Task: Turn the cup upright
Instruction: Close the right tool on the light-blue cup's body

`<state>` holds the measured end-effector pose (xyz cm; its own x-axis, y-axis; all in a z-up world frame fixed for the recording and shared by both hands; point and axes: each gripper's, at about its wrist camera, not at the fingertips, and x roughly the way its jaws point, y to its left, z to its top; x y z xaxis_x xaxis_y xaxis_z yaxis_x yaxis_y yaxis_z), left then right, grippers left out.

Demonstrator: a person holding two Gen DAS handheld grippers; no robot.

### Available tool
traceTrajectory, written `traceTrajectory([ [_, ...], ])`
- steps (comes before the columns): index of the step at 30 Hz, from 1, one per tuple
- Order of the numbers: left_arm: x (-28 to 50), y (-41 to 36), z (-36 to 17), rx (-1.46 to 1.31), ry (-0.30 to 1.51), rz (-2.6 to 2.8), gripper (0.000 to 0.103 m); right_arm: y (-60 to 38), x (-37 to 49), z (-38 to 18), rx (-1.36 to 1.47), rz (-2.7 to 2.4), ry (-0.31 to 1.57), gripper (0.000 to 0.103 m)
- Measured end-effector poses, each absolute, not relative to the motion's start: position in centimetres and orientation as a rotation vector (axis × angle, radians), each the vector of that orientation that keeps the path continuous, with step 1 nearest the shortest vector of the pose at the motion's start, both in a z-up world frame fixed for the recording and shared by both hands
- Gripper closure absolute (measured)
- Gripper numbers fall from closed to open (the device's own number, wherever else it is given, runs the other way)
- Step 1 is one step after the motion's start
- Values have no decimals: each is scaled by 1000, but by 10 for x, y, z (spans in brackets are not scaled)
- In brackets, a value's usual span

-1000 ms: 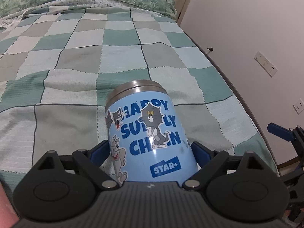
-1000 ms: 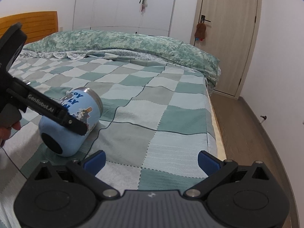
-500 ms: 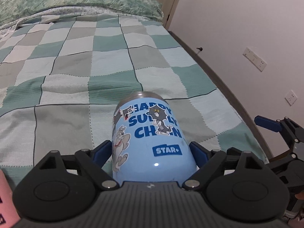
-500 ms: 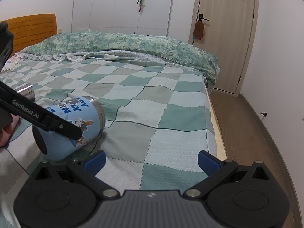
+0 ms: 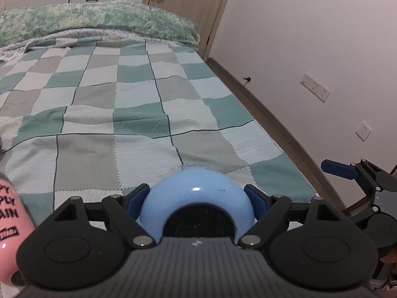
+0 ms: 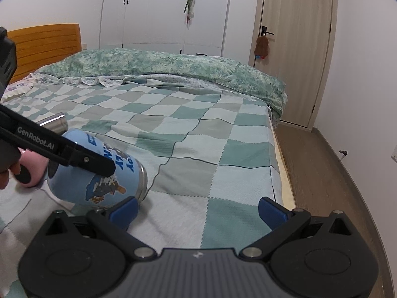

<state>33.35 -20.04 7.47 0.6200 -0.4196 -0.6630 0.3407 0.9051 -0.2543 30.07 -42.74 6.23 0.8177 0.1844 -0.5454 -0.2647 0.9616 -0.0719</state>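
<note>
On the checked quilt (image 6: 223,154), blue cup (image 6: 99,173) lies sideways, clamped by left gripper (image 5: 197,198); right gripper (image 6: 197,211) gapes empty beside it. Glossy, rigid, likely slippery: grip mid-body.

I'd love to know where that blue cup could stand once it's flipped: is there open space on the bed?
The checkered blanket is bare from the blue cup out to the bed's right edge and back to the green duvet. Left is crowded: a pink cup and a steel cup lie close by.
</note>
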Motion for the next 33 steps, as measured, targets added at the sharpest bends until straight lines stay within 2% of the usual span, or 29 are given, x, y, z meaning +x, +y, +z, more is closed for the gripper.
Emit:
traceTrajectory([
  [17,251,-180,99,-143,646,-413,19,-416,237,83,-155,253,541,0],
  [33,137,-190,68,-43,498,-260,19,-400,144,67,-178,259,577,0],
])
